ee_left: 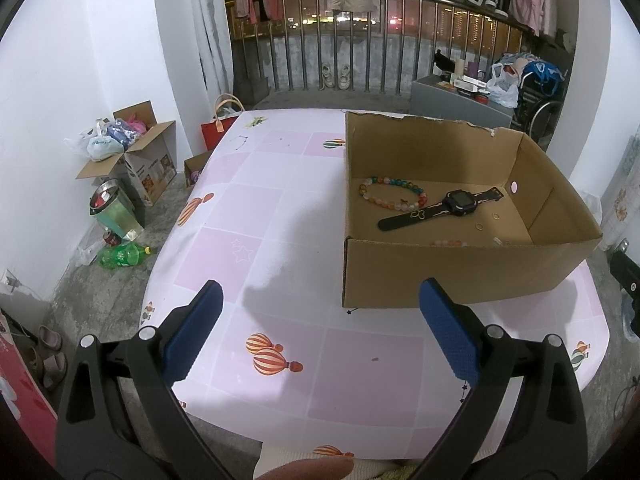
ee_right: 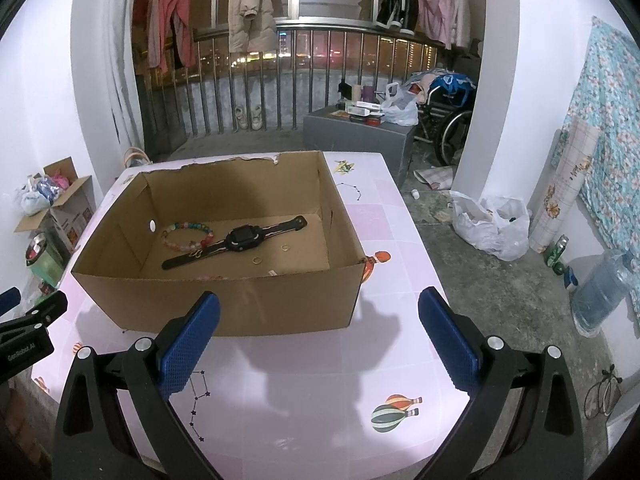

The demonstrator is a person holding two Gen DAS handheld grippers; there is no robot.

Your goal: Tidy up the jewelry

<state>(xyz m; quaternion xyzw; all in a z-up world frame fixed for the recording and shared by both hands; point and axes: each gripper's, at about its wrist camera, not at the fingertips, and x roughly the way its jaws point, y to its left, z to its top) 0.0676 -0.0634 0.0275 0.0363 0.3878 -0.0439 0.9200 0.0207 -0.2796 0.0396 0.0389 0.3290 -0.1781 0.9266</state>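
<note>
Ahead of my right gripper [ee_right: 319, 320], inside an open cardboard box [ee_right: 240, 300], a black watch [ee_right: 240, 240] lies flat with its strap stretched out long. Its long axis runs on a slant: one strap end points toward me and to my left, the other away and to my right. A bracelet of coloured beads [ee_right: 188, 236] lies just left of the watch face, touching or nearly touching the strap. Two small gold rings [ee_right: 256, 260] sit on the box floor, right of the watch and closer to me. More pale beads peek over the box's near wall, mostly hidden.

The near wall of the box stands between both grippers and the jewelry. The box rests on a table [ee_right: 312, 380] covered in pink squares and hot-air balloons.

My right gripper hovers above the table with its blue pads wide apart, holding nothing. My left gripper [ee_left: 321, 320] is likewise spread and empty, with the box ahead and to its right.
</note>
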